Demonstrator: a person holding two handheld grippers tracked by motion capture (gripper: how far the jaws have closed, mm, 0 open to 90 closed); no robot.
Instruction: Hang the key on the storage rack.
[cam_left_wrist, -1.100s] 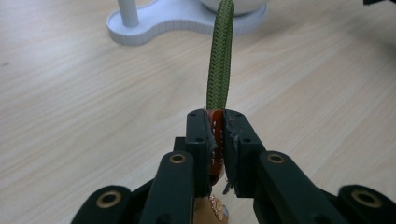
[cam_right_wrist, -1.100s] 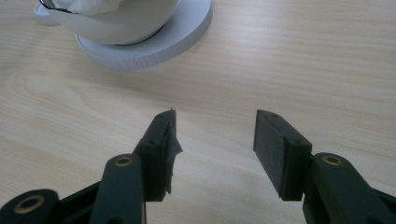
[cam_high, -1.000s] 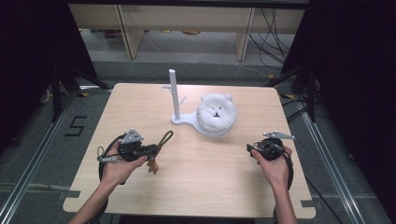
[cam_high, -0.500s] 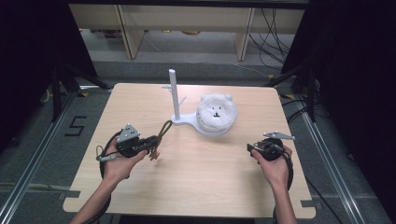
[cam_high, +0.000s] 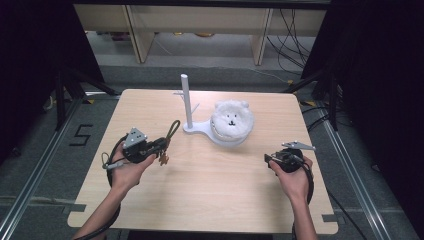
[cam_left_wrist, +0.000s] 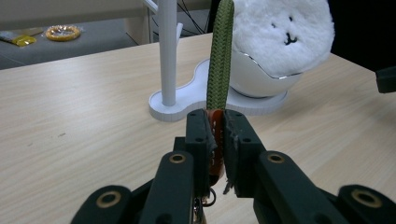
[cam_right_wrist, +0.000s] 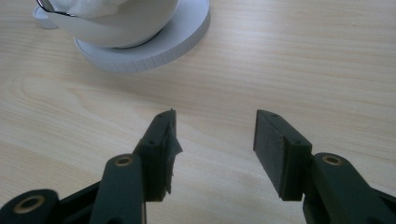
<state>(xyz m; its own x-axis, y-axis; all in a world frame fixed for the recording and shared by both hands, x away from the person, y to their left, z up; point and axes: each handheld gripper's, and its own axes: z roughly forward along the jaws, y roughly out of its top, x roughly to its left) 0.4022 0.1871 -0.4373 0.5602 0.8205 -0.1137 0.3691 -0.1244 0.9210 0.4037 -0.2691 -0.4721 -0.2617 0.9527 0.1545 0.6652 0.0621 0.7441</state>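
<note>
Broadly, the wooden table (cam_high: 210, 185) carries a white stand (cam_high: 187, 107) with a fluffy white bear-faced bowl (cam_high: 231, 122) at its three o'clock. At eight o'clock of the stand, the left gripper (cam_high: 159, 146) is clamped on a green braided strap (cam_left_wrist: 220, 56). The right gripper (cam_high: 270, 159) rests with jaws apart, holding nothing.
</note>
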